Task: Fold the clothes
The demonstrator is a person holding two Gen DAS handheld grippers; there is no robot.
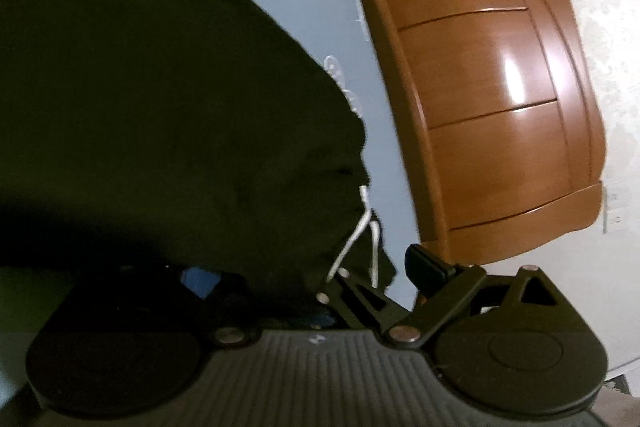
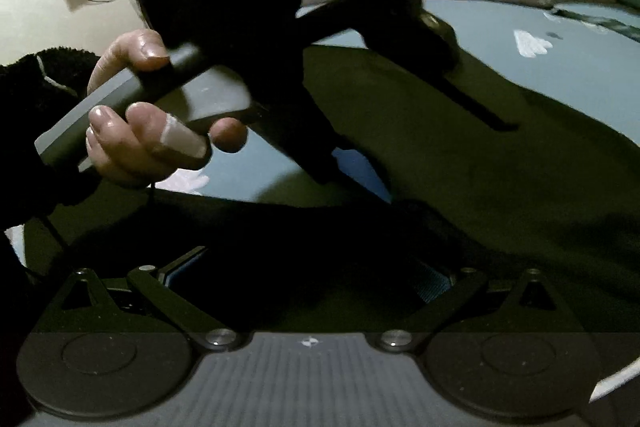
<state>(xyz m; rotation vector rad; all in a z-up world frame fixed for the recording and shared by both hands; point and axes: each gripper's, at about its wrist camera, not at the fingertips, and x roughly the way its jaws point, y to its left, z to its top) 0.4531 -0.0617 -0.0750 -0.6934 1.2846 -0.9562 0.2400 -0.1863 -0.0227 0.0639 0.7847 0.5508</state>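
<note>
Lifting the dark garment (image 1: 160,107) to fold it, the left gripper (image 1: 360,275) seems clamped on its edge; the right gripper's (image 2: 308,267) jaws are buried in cloth, state unclear.

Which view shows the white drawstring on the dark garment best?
The left wrist view: the white drawstring hangs in plain sight at the edge of the dark green garment, just ahead of the left gripper. The right wrist view shows the garment spread on the bed, but no drawstring.

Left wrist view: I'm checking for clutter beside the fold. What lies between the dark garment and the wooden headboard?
Only bare light blue bedsheet separates the dark garment from the wooden headboard, seen in the left wrist view.
</note>
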